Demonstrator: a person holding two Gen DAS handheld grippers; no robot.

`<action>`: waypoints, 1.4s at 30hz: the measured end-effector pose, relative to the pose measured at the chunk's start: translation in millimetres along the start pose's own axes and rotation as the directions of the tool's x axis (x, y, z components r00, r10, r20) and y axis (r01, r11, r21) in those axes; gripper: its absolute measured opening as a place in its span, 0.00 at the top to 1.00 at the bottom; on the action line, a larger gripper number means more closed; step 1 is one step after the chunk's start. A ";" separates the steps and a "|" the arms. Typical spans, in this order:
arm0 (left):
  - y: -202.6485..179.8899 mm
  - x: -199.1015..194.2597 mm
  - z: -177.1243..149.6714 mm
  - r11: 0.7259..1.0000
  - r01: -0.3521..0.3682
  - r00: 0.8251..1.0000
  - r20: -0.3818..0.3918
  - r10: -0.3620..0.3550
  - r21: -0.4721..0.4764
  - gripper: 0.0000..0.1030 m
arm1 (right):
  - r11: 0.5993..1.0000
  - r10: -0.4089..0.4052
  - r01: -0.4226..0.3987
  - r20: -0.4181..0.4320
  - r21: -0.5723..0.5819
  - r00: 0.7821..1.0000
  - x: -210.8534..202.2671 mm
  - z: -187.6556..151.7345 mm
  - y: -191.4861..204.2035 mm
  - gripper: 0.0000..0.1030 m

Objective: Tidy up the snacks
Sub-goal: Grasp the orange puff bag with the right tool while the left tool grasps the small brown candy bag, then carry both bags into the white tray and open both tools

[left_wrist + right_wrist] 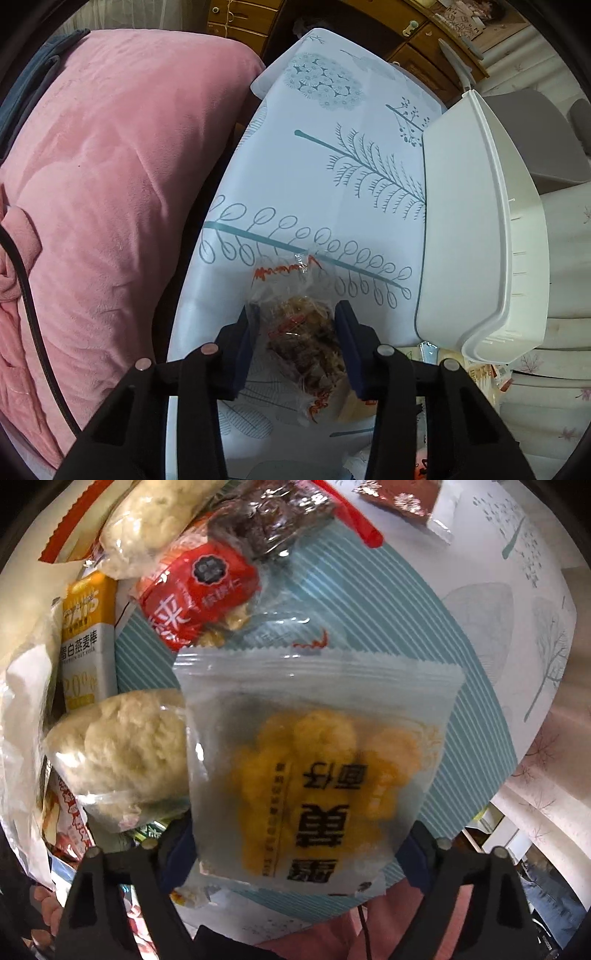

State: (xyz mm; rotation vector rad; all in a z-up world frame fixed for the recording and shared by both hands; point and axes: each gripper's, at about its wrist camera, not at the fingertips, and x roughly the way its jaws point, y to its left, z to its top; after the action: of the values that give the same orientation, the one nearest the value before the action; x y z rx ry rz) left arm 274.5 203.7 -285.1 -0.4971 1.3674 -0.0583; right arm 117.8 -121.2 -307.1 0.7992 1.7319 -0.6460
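Jaws of our left gripper [298,332] clamp a clear packet of brown snack [303,332] at lower centre, over the leaf-print table [332,184] beside a white bin [476,221]. Our right gripper [295,845] stands wide around a yellow-snack bag [314,760]; whether its pads press, we cannot tell.

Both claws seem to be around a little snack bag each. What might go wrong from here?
The left gripper pinches a thin clear packet of brown snack; squeezing could crush the pieces, or the slippery film could slide out on the way to the white bin.

The right gripper straddles a wide frosted bag of yellow puffs only at its lower end, so the bag may flop or snag the white puff packet touching it.
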 end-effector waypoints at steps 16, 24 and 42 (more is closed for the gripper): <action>22.6 -24.6 -9.1 0.999 0.013 1.000 -0.028 -0.014 -0.049 0.65 | 0.992 0.122 -0.123 0.013 0.032 0.992 -66.3 3.4 -30.1 0.29; 16.5 -70.2 -29.0 1.000 0.003 1.000 -0.020 -0.003 0.005 0.65 | 0.964 0.259 -0.259 0.002 0.064 0.966 -129.7 13.1 -44.2 0.29; -112.1 -154.8 -73.4 0.977 -0.079 0.997 0.008 0.079 0.197 0.65 | 0.844 0.459 -0.362 0.183 -0.396 0.870 -287.9 88.8 15.4 0.29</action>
State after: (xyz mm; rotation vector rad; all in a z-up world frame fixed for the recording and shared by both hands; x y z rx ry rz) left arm 198.8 130.9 -109.3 -0.2769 1.3636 -0.1277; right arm 241.3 -235.3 -56.5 0.7586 1.3099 -0.1305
